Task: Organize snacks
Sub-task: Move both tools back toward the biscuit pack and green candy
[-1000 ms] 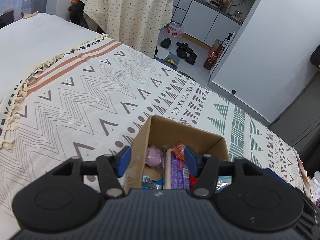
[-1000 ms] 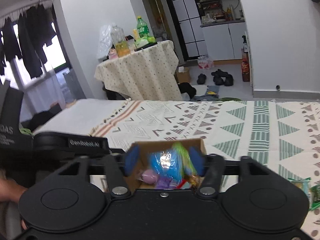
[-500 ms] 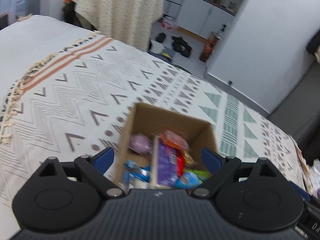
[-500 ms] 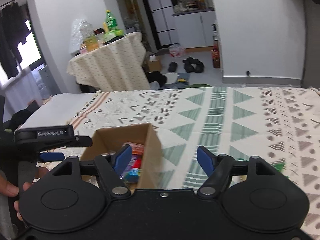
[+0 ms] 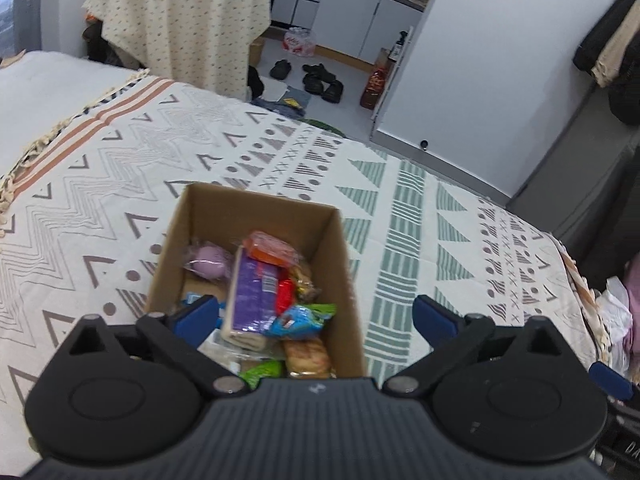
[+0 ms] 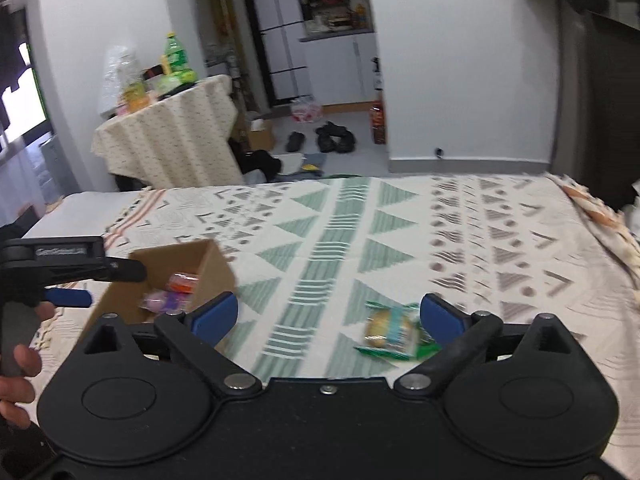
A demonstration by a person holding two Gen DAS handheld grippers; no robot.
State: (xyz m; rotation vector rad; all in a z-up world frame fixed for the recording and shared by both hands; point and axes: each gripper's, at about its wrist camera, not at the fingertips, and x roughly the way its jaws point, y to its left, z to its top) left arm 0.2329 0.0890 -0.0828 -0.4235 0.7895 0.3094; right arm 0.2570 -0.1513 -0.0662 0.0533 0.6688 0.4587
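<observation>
Both our grippers have spread wide since a second ago, the right gripper (image 6: 328, 318) swinging empty from the cardboard box (image 6: 208, 266) toward a green-wrapped snack (image 6: 394, 334) at its 1 o'clock. We should centre it between the jaws before closing. Our left gripper (image 5: 316, 316) hovers empty over the box on the patterned cloth (image 5: 400, 220).

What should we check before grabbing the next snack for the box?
1. Right gripper open and holding nothing: ok.
2. Left gripper open and holding nothing: ok.
3. Green snack packet loose on the blanket, by the right gripper: ok.
4. Packet sits between the right fingers: not ok, it lies near one finger.
5. Cardboard box upright and open: ok.
6. Room left in the box: cannot tell.
</observation>
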